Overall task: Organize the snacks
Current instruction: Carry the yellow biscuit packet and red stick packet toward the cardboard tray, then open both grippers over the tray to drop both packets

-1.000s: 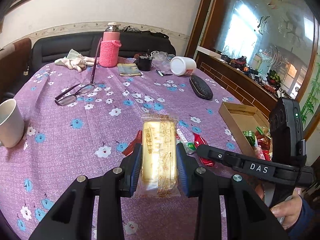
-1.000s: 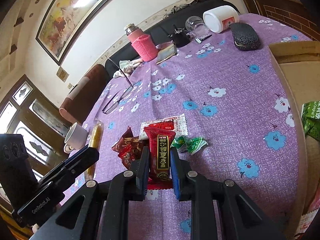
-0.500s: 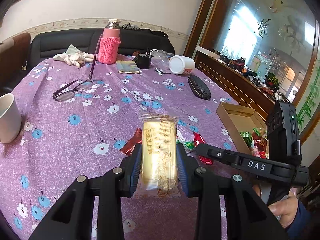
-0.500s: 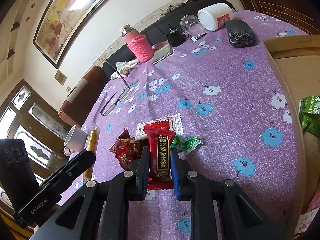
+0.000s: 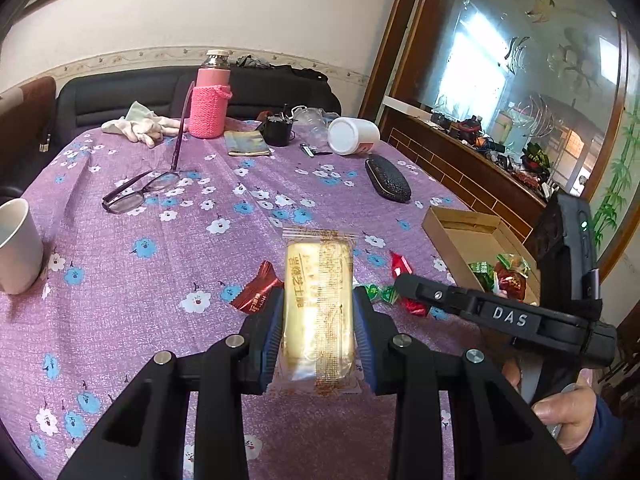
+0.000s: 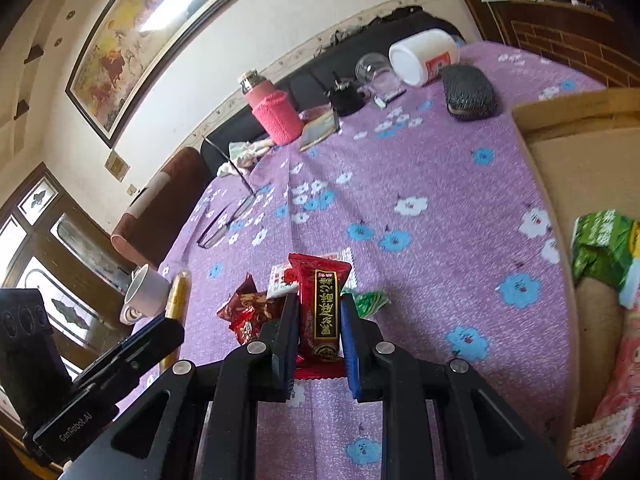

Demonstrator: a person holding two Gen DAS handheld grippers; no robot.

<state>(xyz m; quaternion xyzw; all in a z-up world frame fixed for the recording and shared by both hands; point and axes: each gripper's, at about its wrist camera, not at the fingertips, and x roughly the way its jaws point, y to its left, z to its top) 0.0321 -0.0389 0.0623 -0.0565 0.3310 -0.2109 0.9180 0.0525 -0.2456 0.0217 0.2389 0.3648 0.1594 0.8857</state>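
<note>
My left gripper [image 5: 318,308] is shut on a yellow cake in a clear wrapper [image 5: 318,304], held above the purple flowered tablecloth [image 5: 160,280]. My right gripper [image 6: 319,312] is shut on a red snack packet with a black and gold label [image 6: 322,304], also lifted off the cloth. Below them lie loose snacks: red wrappers [image 6: 248,314], a red-and-white packet [image 6: 282,278] and a green candy [image 6: 370,300]. A cardboard box [image 5: 472,236] at the right holds green [image 6: 600,248] and red packets. The right gripper's body [image 5: 500,316] shows in the left wrist view.
A white mug [image 5: 18,246] stands at the left edge. Glasses [image 5: 138,190], a pink flask [image 5: 212,98], a cloth, a black cup [image 5: 278,132], a white jar [image 5: 352,136] and a black case [image 5: 388,180] lie further back. A wooden cabinet stands to the right.
Both grippers keep their hold on their snacks. The views have shifted only slightly; nothing on the table has moved.
</note>
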